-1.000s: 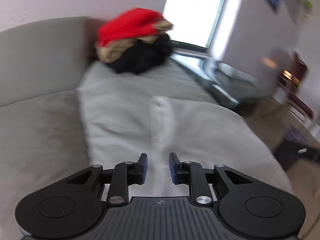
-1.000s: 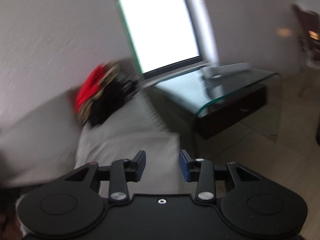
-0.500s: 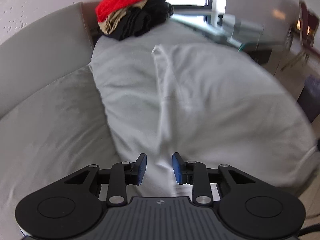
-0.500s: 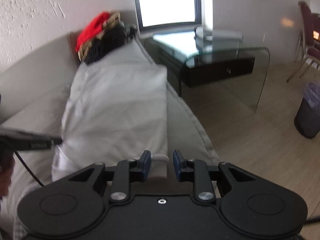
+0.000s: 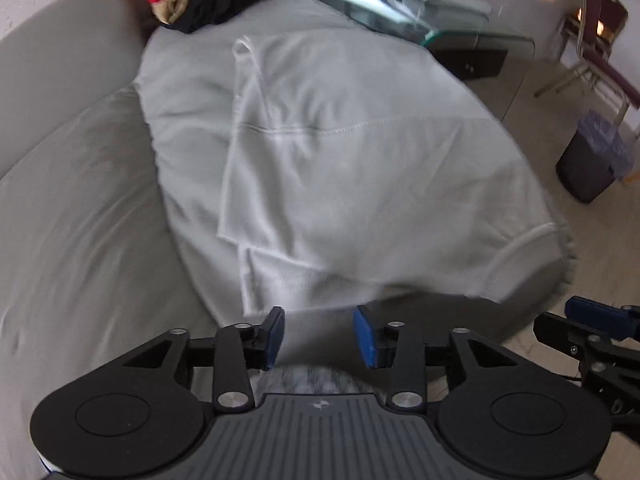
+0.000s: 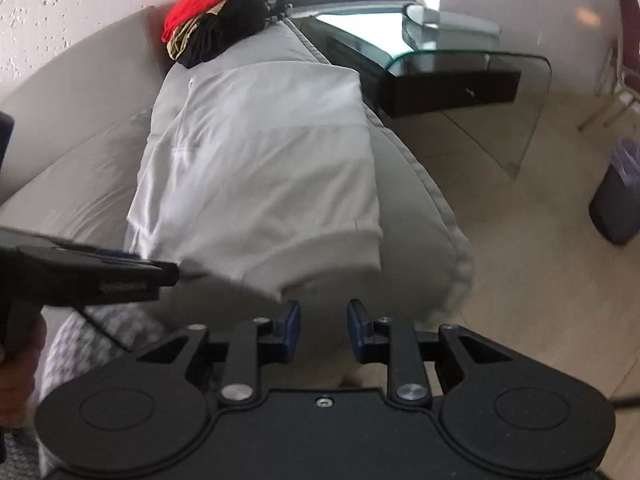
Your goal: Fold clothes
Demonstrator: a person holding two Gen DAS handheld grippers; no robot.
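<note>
Both grippers now stand with nothing between their blue pads: the left gripper, which half a second ago pinched a ridge of the white garment, is opening with its jaws well apart, and the right gripper, then at the garment's near hem, is opening too, just short of that hem. The pulled-up ridge has gone; the garment lies flat as a folded rectangle on the grey sofa cushion, filling the middle of both frames. The left view alone shows a stitched seam across the cloth and a folded flap at lower centre, plus the right gripper's blue tip at the right edge. The right view alone shows the left gripper's black body at the left edge, a hand below it, and checked fabric. Farther off, a heap of red, tan and black clothes sits at the upper left, with a glass tabletop and a dark bin to the right.
</note>
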